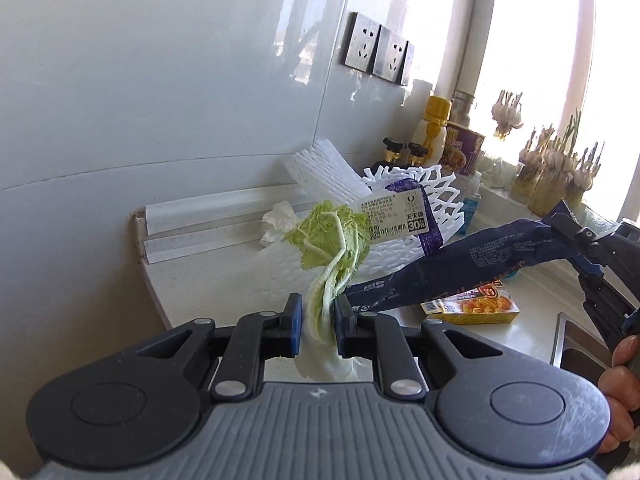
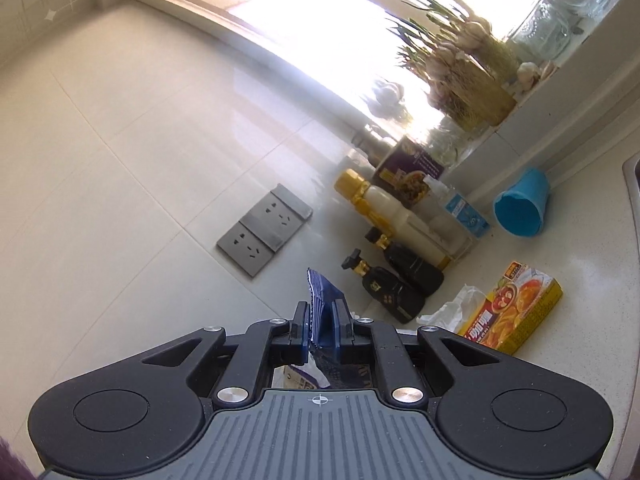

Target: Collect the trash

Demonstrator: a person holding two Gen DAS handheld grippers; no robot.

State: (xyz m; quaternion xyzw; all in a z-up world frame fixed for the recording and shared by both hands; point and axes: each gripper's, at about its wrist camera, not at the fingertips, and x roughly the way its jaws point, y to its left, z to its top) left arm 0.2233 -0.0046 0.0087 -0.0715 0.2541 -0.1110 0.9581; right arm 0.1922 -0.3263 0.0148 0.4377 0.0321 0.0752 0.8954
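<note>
My left gripper [image 1: 318, 314] is shut on the white stalk of a cabbage leaf [image 1: 332, 244], whose green top droops forward above the counter. My right gripper [image 2: 323, 314] is shut on the end of a dark blue wrapper [image 2: 320, 294]. In the left wrist view that wrapper [image 1: 460, 264] stretches from the right gripper [image 1: 576, 236] down toward my left fingers. White foam fruit nets [image 1: 404, 224], a labelled purple bag [image 1: 416, 216] and a crumpled tissue [image 1: 278, 220] lie on the counter behind the leaf. A yellow curry box [image 2: 516, 312] lies beside another tissue [image 2: 456, 308].
Dark sauce bottles [image 2: 396, 288], a yellow-capped bottle [image 2: 384, 208], a purple noodle cup [image 2: 412, 168] and a tipped blue cup [image 2: 520, 208] stand by the wall. Sprouting garlic [image 2: 460, 68] sits on the windowsill. Wall sockets [image 1: 376, 52] are above. A sink edge [image 1: 572, 340] is at right.
</note>
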